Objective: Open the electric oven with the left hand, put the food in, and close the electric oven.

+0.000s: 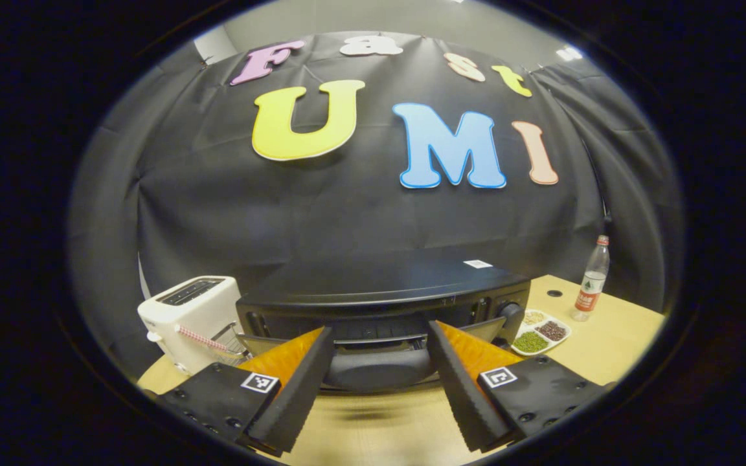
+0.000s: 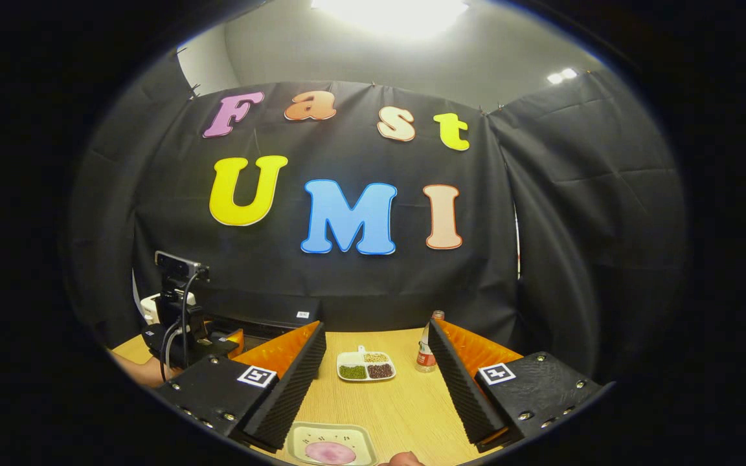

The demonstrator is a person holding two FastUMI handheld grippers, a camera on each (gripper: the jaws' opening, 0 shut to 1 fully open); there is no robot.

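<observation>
Spread fingers of the left hand-held gripper (image 1: 379, 382) frame the oven door handle (image 1: 379, 369).
Electric oven (image 1: 386, 291) sits centre-back on the tabletop (image 2: 379, 401), door seemingly ajar; right hand-held gripper (image 2: 373, 388) waits spread above the food plate (image 2: 331, 445), presumably ready to load.

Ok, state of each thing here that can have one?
Oven: door partly open, handle between the left gripper's fingers.
Left gripper: open, straddling the handle.
Right gripper: open, empty.
Bottle: upright, capped.
Toaster: slots empty.
Food plate: on the table.
</observation>
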